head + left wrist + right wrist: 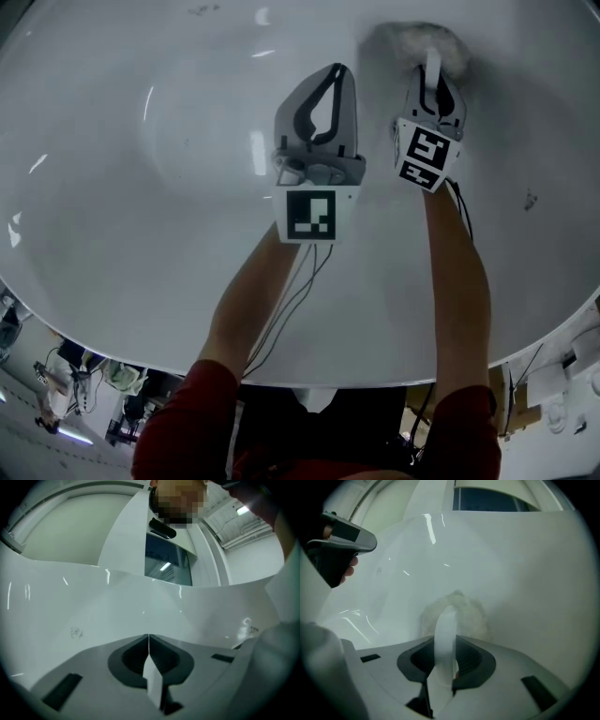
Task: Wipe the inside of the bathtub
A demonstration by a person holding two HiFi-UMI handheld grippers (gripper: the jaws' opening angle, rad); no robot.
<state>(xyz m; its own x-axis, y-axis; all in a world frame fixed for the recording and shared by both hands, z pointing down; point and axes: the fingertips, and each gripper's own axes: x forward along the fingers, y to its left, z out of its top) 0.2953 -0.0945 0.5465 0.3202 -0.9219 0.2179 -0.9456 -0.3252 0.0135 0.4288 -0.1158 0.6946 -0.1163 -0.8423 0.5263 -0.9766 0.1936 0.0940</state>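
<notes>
Head view shows me leaning over the bathtub [141,187] with both arms reaching down inside it. My right gripper [433,80] is closed on the white handle [432,66] of a fluffy pale pad [403,42], and the pad sits against the far curved wall of the tub, near the top of that view.

The right gripper view confirms the hold. The handle [445,625] stands upright between the jaws of that gripper [446,641]. The pad [471,613] lies just beyond the tips, flat on the white wall [525,573].

My left gripper [337,70] hangs just beside the right one, over the tub floor. In its own view the jaws [148,637] meet in a thin line with nothing between them, so it is closed and empty. Only bare tub wall [93,611] lies ahead of it.

I judge the wiping itself to be in hand, with the pad on the surface and much of the inside not yet covered. A small dark speck [530,199] shows on the wall to the right of the pad.

The next move calls for firm pressure through the handle and a sweep along the curve. I must tilt the right gripper so the pad stays flat as the wall bends. The left gripper should stay out of the sweep's path.
</notes>
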